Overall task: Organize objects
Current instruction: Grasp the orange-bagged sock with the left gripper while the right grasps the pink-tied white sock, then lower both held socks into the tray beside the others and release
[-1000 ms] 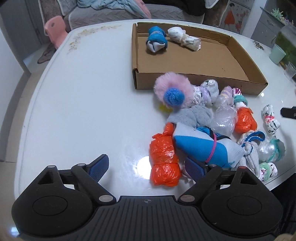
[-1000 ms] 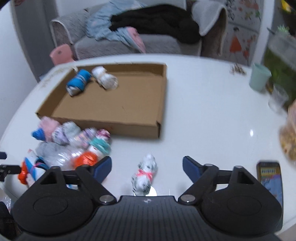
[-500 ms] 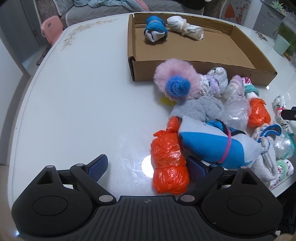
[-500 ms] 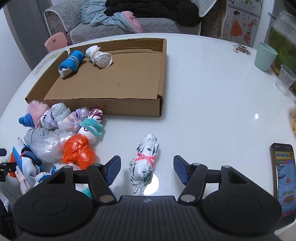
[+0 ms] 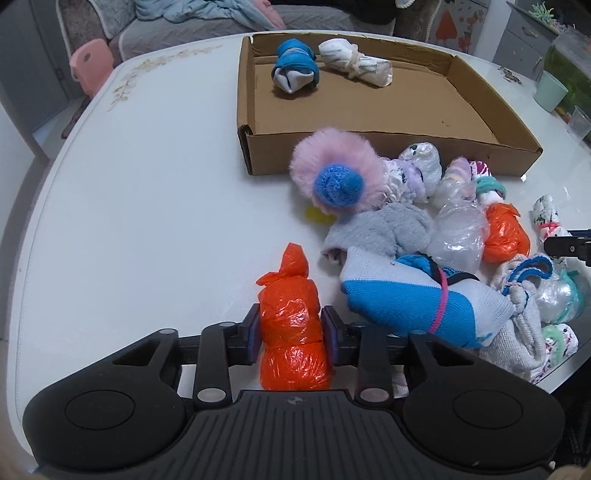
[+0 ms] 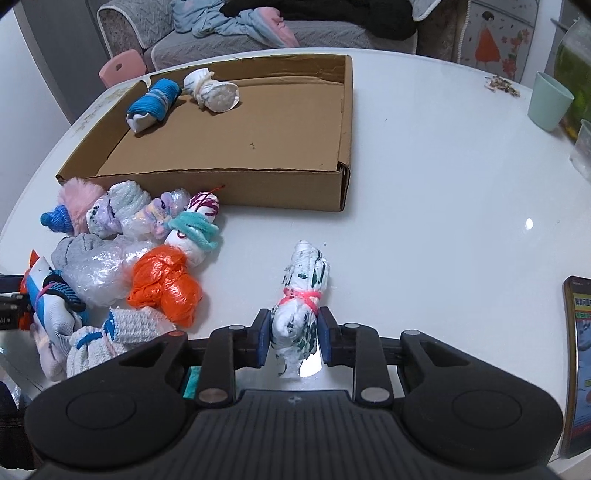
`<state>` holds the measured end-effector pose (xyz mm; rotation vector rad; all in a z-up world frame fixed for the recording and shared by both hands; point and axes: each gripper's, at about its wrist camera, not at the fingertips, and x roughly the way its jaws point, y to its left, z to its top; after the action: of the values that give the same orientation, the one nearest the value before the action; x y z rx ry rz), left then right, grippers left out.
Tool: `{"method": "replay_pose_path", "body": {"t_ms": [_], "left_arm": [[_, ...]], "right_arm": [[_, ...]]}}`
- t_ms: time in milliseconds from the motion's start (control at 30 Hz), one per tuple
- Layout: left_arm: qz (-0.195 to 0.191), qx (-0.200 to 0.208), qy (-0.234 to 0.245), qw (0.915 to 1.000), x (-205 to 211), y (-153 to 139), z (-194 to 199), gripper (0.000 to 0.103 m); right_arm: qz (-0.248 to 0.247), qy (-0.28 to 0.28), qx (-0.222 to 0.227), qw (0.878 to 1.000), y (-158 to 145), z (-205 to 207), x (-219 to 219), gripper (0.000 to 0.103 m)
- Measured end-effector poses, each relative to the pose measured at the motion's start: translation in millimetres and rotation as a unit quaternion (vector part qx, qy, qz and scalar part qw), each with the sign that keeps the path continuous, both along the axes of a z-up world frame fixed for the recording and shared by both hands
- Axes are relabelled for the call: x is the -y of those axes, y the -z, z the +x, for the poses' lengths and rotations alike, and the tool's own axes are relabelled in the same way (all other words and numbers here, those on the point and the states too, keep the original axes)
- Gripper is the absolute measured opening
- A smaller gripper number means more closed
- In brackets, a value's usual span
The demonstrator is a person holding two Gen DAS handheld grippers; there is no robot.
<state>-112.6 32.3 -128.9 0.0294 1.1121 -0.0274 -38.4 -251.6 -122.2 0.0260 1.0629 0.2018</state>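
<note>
My left gripper (image 5: 291,338) is shut on an orange plastic bundle (image 5: 290,325) that stands on the white table (image 5: 147,203). My right gripper (image 6: 293,338) is shut on a white bundle with dark marks (image 6: 301,299), tied with a pink band and lying on the table. A shallow cardboard box (image 5: 255,122) (image 6: 280,190) lies beyond both; inside it rest a blue rolled sock (image 5: 295,70) (image 6: 153,103) and a white tied bundle (image 5: 354,66) (image 6: 210,90). A heap of rolled socks and bags (image 5: 424,236) (image 6: 122,258) sits in front of the box.
A pink fluffy roll with a blue knot (image 5: 338,177) leans on the box wall. A second orange bundle (image 6: 166,284) lies in the heap. A green cup (image 6: 548,101), a clear cup (image 6: 583,147) and a phone (image 6: 578,362) are at the right. A sofa (image 6: 258,33) stands behind the table.
Both grippers have shut: the left on the orange bundle, the right on the white marked bundle. The right one also sank a little toward the table.
</note>
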Motion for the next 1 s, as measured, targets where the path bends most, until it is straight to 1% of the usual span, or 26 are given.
{"method": "replay_pose_path", "body": {"t_ms": [100,167,233,300,333,400,467,500,533,567,667,767,867,1000], "left_arm": [[-0.006,-0.004,-0.008,0.9999,-3.9,-1.3,1.1,0.036],[0.006,-0.005,-0.015,0.9999,-6.5,-2.9,3.0,0.036],[0.006,-0.009,-0.030,0.9995,-12.5,-6.3,3.5,0.036],[0.007,-0.004,-0.035,0.9994,-16.2,-11.8,4.4,0.036],[0.014,0.000,-0.037,0.9992,-16.9,-16.4,5.1,0.036],[0.003,0.010,-0.049,0.9988,-21.0,-29.4,7.6,0.036],[0.004,0.031,-0.048,0.9984,-19.5,-46.6,11.8,0.036],[-0.001,0.042,-0.048,0.9980,-18.4,-56.4,15.3,0.036],[-0.015,0.050,-0.046,0.9976,-16.5,-66.3,21.1,0.036],[-0.025,0.061,-0.043,0.9969,-14.0,-76.3,28.6,0.036],[-0.039,0.096,-0.024,0.9943,0.6,-102.3,62.3,0.036],[-0.052,0.121,0.003,0.9913,21.9,-118.0,104.6,0.036],[-0.070,0.126,0.028,0.9892,46.9,-117.1,149.2,0.036],[-0.094,0.125,0.055,0.9862,82.4,-97.7,199.7,0.036]], "right_arm": [[0.000,0.000,0.000,1.000,-2.8,-1.3,1.8,0.023],[0.002,0.002,0.002,1.000,-4.5,0.2,2.1,0.023],[0.006,0.003,0.007,1.000,-10.7,0.5,5.2,0.023],[0.008,0.003,0.012,1.000,-18.5,0.9,7.9,0.023],[0.007,0.001,0.016,1.000,-22.3,1.7,9.0,0.023],[0.006,-0.001,0.023,1.000,-31.0,3.6,10.4,0.023],[0.008,-0.003,0.030,1.000,-42.2,5.5,12.6,0.023],[0.010,-0.005,0.035,0.999,-48.7,9.0,12.3,0.023],[0.011,-0.006,0.040,0.999,-56.7,11.7,12.2,0.023],[0.013,-0.009,0.046,0.999,-61.7,15.9,12.3,0.023],[0.016,-0.018,0.062,0.998,-81.8,31.4,10.1,0.023],[0.017,-0.022,0.076,0.997,-97.7,56.4,6.2,0.023],[0.011,-0.024,0.092,0.995,-107.5,83.2,1.3,0.023],[0.011,-0.029,0.094,0.995,-108.9,118.5,-1.3,0.023]]}}
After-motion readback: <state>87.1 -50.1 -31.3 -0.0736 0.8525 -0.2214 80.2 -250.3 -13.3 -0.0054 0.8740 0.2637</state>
